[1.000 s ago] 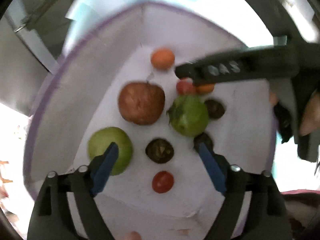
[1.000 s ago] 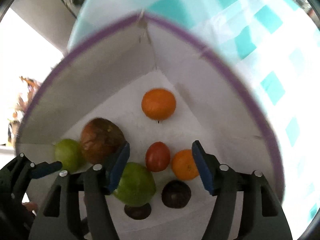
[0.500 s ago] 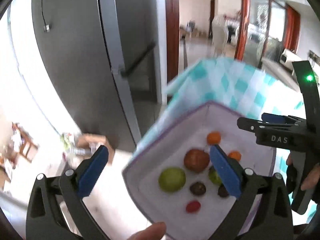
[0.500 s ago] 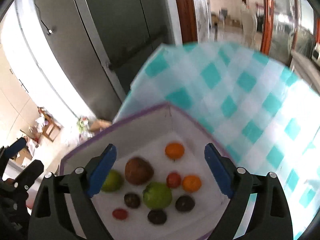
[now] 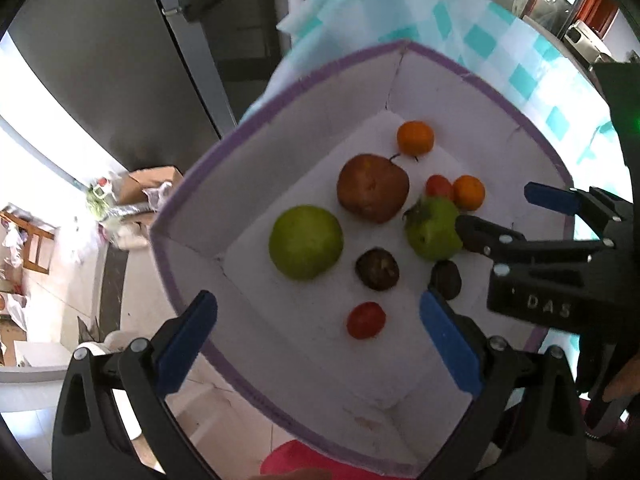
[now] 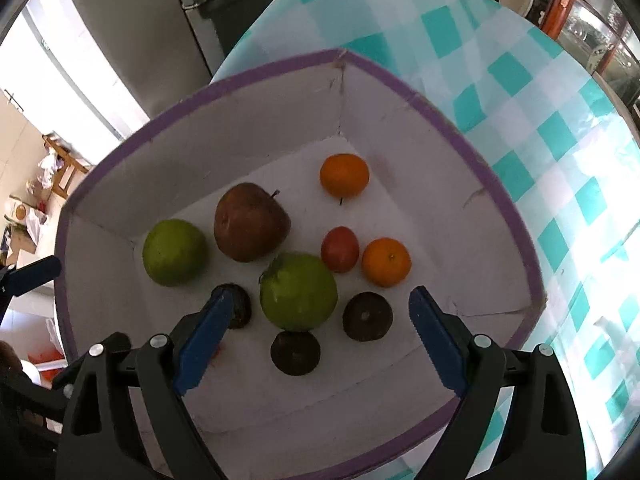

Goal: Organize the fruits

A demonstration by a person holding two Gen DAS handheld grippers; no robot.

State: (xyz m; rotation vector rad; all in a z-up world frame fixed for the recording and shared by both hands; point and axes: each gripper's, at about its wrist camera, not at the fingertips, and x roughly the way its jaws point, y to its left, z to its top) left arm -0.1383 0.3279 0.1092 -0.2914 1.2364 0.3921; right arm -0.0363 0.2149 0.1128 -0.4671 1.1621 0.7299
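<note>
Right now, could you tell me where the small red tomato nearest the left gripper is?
In the left wrist view, the small red tomato lies on the box floor between the open jaws, just below a dark fruit.

Both wrist cameras look steeply down from close above into a white box with a purple rim (image 5: 304, 76), which sits on a teal checked tablecloth (image 6: 520, 80). The left view looks from the box's near-left corner; the right view looks from nearer its right side. Both views share the box floor, including the brown apple (image 5: 372, 188) (image 6: 250, 222) near the centre.
</note>
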